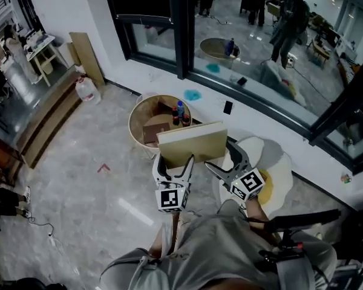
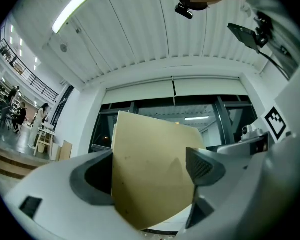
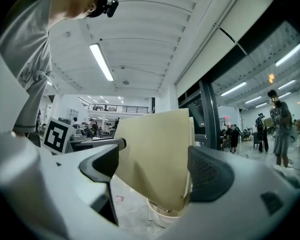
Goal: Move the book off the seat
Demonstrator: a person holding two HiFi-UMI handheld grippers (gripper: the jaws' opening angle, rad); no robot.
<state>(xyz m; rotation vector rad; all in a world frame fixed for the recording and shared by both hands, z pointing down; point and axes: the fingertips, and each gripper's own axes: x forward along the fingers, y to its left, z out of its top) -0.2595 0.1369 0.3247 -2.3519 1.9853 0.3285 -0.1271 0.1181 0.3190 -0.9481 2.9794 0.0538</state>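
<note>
Over marble floor [image 1: 91, 186], left gripper [image 1: 175, 160] and right gripper [image 1: 222, 157] side by side on book [image 1: 192, 142]

There is one book [image 1: 192, 142] and there are two grippers, the left gripper [image 1: 174, 162] and the right gripper [image 1: 221, 159]. One egg-shaped seat [image 1: 282, 162], one round tub [image 1: 138, 115] with one cardboard box [image 1: 155, 129], one water jug [image 1: 87, 90] and one phone [image 1: 228, 107] are visible.

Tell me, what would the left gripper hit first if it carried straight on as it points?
The left gripper grips the flat tan book, which would travel along. Past it, the dark glass window wall looks first in line, though depth is unclear.
</note>
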